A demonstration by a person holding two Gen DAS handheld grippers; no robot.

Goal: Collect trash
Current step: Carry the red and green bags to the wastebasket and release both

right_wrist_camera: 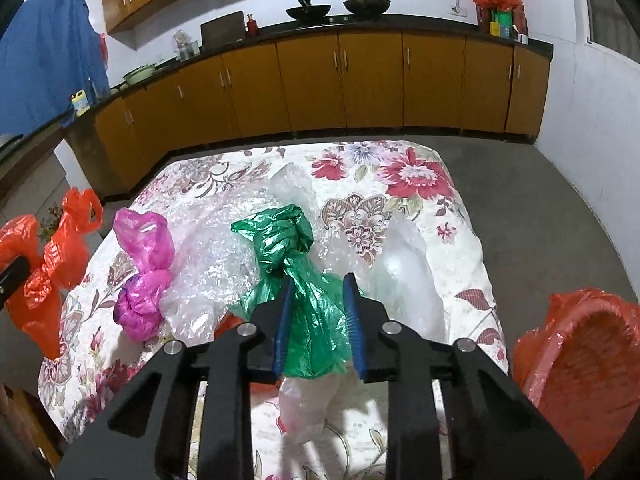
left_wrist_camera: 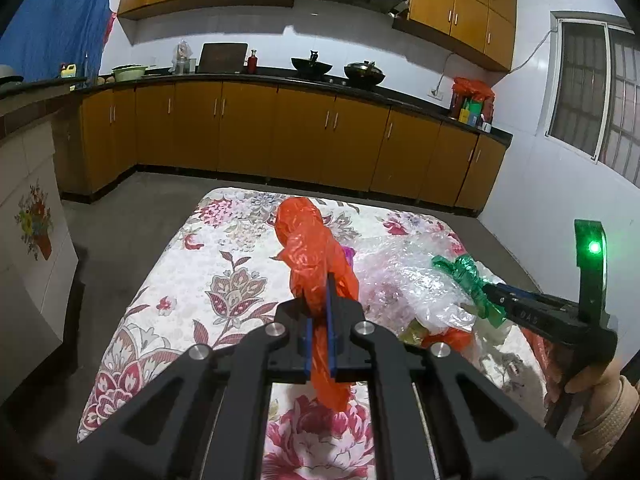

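Observation:
My left gripper (left_wrist_camera: 320, 300) is shut on a crumpled orange plastic bag (left_wrist_camera: 308, 240) and holds it up above the floral tablecloth (left_wrist_camera: 192, 280); the bag also shows at the left in the right wrist view (right_wrist_camera: 56, 256). My right gripper (right_wrist_camera: 318, 284) has its jaws apart around a knotted green plastic bag (right_wrist_camera: 284, 240), which lies between the blue pads (right_wrist_camera: 354, 320); it shows at the right in the left wrist view (left_wrist_camera: 468, 280). A pink bag (right_wrist_camera: 144, 268) and clear bubble wrap (right_wrist_camera: 212, 264) lie on the table.
A basket lined with an orange bag (right_wrist_camera: 580, 364) stands at the table's right edge. Kitchen cabinets (left_wrist_camera: 248, 136) and a counter with woks (left_wrist_camera: 312, 66) run along the back. A white tiled unit (left_wrist_camera: 28, 240) stands to the left.

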